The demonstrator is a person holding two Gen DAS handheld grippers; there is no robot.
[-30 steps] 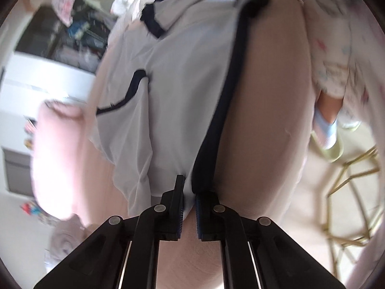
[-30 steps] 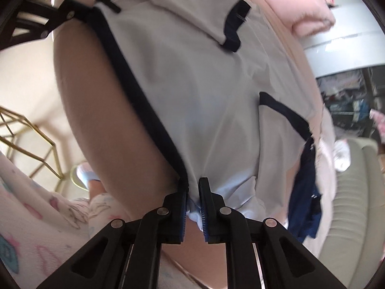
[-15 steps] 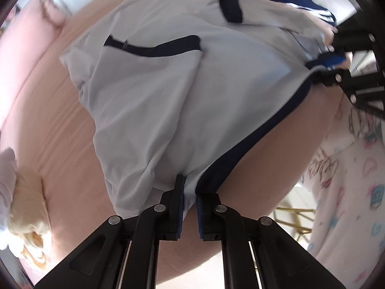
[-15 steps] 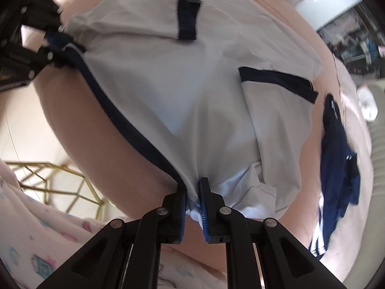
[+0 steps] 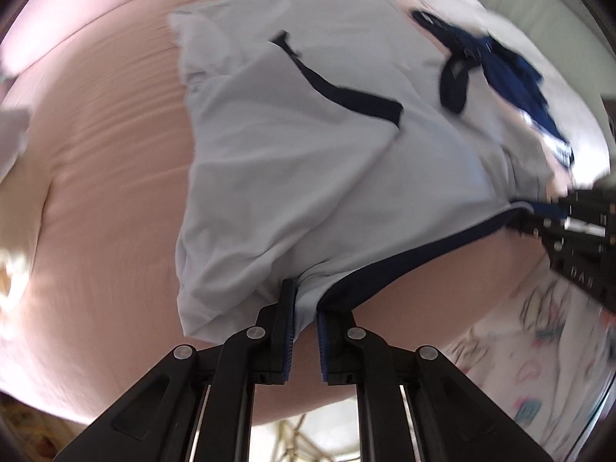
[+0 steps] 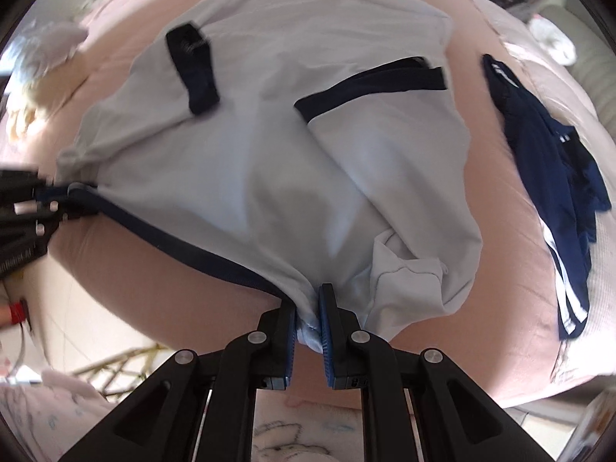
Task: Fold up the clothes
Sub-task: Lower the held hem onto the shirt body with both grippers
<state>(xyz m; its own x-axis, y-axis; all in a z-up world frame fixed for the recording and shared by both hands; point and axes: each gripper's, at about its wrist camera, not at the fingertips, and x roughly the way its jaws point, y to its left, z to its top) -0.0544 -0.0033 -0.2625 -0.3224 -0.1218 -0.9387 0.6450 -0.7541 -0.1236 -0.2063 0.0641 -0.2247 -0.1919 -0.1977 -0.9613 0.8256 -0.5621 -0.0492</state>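
A pale grey shirt (image 5: 308, 146) with navy trim lies spread on a pink bed (image 5: 100, 177), its two sleeves folded in over the body. My left gripper (image 5: 306, 308) is shut on one corner of the navy-edged hem. The same shirt (image 6: 269, 161) fills the right wrist view, where my right gripper (image 6: 308, 317) is shut on the bunched opposite hem corner. The hem runs taut between the two. Each gripper shows at the edge of the other's view: the right gripper (image 5: 577, 215) and the left gripper (image 6: 34, 208).
A navy garment (image 6: 554, 177) with white stripes lies on the bed (image 6: 481, 269) beside the shirt. A pink pillow (image 5: 46, 30) sits at the far side. A gold wire frame (image 6: 115, 365) stands on the floor below the bed's edge. A person's patterned clothing (image 5: 539, 346) is close by.
Both views have rolled around, so the shirt now lies broadside ahead. Both grippers kept their hold on the hem corners and lifted them slightly.
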